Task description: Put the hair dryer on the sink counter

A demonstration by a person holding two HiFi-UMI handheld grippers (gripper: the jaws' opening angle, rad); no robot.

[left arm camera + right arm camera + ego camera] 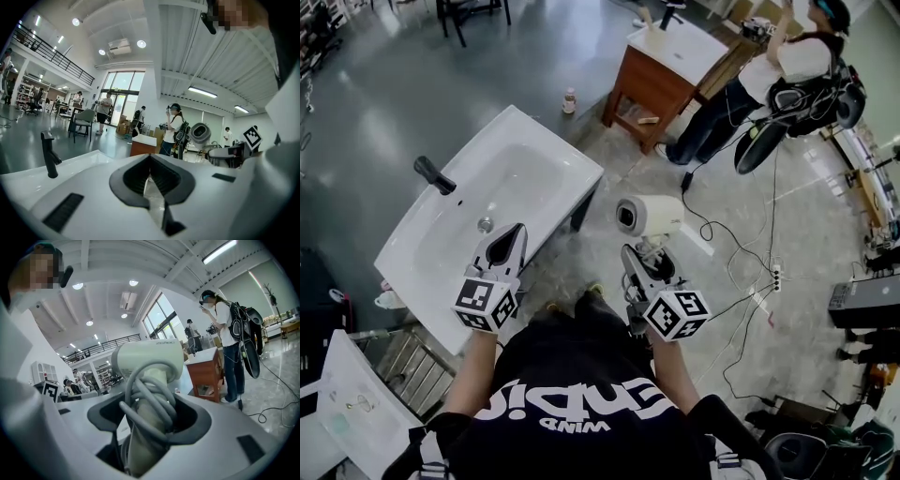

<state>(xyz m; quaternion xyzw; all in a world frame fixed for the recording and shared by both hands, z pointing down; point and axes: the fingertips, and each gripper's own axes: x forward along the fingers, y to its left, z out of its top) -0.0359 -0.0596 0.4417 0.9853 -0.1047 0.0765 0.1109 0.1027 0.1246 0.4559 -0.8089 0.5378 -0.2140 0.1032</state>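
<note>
A white hair dryer (649, 216) with its grey cord wound round the handle stands upright in my right gripper (645, 255), which is shut on the handle. It hangs over the floor, just right of the white sink counter (546, 131). In the right gripper view the hair dryer (147, 357) fills the space between the jaws of the right gripper (150, 404). My left gripper (508, 242) hovers over the sink's front edge near the drain (486, 224), with its tips together and nothing in them. In the left gripper view the left gripper (150, 157) points past the black faucet (48, 154).
A black faucet (434, 174) stands at the sink's left rim. Beyond are a wooden cabinet (649, 84) with a white top, a small bottle (570, 100) and a standing person (769, 75). Cables (741, 281) and a power strip (776, 275) lie on the floor at right. A metal rack (403, 366) is at lower left.
</note>
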